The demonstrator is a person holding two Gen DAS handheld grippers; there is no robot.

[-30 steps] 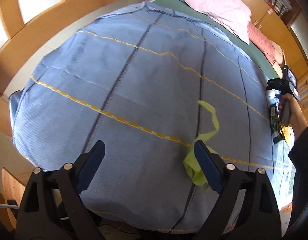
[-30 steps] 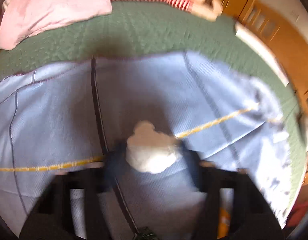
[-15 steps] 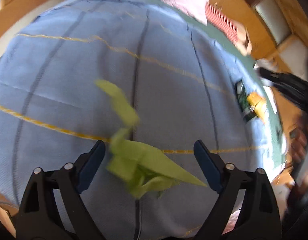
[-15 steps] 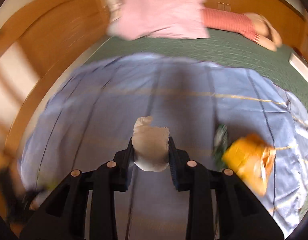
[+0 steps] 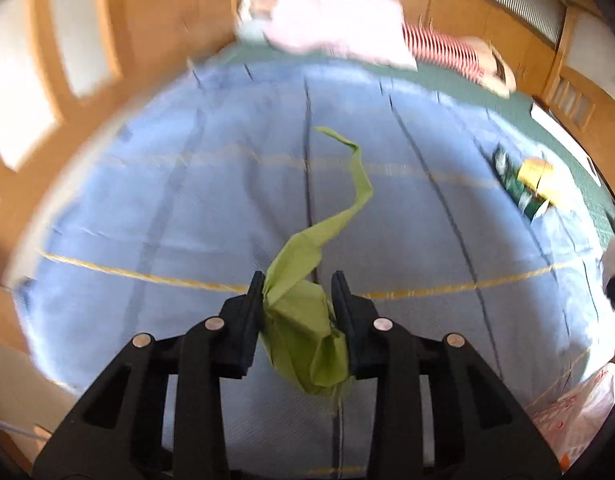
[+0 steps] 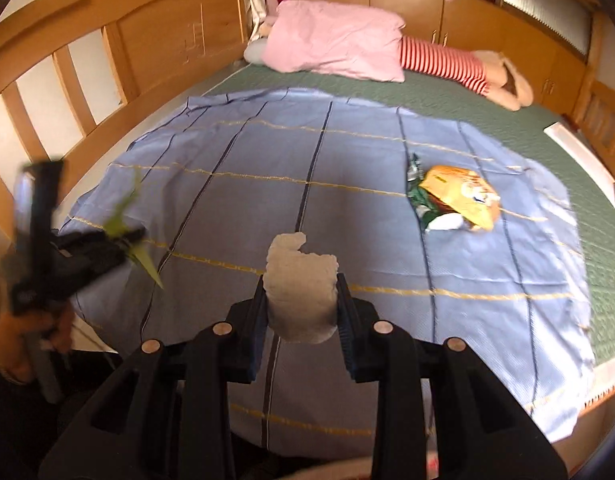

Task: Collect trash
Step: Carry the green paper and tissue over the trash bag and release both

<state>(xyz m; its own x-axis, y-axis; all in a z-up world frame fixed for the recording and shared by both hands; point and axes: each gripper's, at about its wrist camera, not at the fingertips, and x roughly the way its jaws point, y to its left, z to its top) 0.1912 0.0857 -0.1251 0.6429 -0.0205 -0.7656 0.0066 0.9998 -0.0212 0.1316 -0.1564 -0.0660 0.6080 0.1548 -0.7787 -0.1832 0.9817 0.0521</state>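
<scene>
Since a second ago the left gripper (image 5: 297, 280) has been closing on the green strip (image 5: 303, 320); the right gripper (image 6: 301, 280) clamps the white wad (image 6: 301, 292). Pickup step; next, a bin, then the wrappers (image 6: 455, 200) at two o'clock.

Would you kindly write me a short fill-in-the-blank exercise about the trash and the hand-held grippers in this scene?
1. The left hand-held gripper is closing on a strip of ____ paper.
2. The right hand-held gripper holds a crumpled ____ tissue.
3. The orange wrapper lies on the ____ checked sheet.
4. Beyond the sheet lies a ____ pillow.

Missing words: green; white; blue; pink
</scene>
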